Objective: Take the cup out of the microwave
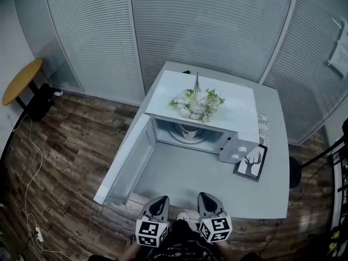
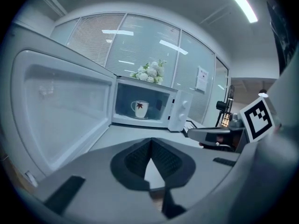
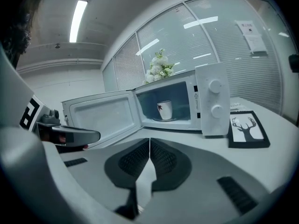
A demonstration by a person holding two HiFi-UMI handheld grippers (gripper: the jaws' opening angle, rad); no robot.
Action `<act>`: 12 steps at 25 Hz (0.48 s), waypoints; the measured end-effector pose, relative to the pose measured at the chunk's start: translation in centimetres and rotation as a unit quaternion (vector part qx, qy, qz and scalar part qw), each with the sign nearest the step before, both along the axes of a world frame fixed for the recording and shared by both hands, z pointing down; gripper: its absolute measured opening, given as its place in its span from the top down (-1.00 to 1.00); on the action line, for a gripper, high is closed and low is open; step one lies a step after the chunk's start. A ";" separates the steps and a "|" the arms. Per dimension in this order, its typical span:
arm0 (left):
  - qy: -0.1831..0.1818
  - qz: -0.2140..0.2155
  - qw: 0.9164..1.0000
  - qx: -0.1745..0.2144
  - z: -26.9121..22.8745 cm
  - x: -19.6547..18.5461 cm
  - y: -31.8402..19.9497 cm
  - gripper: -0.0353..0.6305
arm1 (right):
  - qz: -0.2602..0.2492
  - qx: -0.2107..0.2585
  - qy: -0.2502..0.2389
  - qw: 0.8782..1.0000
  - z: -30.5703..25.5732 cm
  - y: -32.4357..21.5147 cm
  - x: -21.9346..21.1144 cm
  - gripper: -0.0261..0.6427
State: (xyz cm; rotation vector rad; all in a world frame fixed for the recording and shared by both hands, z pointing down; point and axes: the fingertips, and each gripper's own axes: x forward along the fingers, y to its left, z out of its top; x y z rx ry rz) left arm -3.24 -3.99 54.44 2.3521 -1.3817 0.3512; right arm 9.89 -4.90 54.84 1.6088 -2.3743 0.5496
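While the door (image 1: 126,165) of the microwave (image 1: 239,110) stands swung wide, the cup (image 1: 189,130) sits upright inside on the turntable, untouched. Door step done, nothing more.

Left gripper (image 1: 157,203) and right gripper (image 1: 210,200) hang side by side at the near edge of the table (image 1: 179,181), well apart from the oven mouth. Both pairs of jaws are closed tip to tip, with nothing between them.

Left to do, by my reading: approach, open one gripper's jaws, reach in, grip the cup, draw it out and set it on the table.
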 end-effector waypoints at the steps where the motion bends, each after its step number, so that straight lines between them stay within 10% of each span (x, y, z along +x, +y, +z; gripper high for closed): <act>1: 0.000 -0.002 1.000 0.000 0.0 0.2 -0.5 0.88 | -0.001 0.001 0.000 1.000 0.0 -0.6 0.3 0.91; 12: 0.001 -0.023 1.000 -0.002 0.3 3.1 -5.0 0.88 | -0.014 0.011 -0.008 1.000 -0.4 -5.8 2.6 0.91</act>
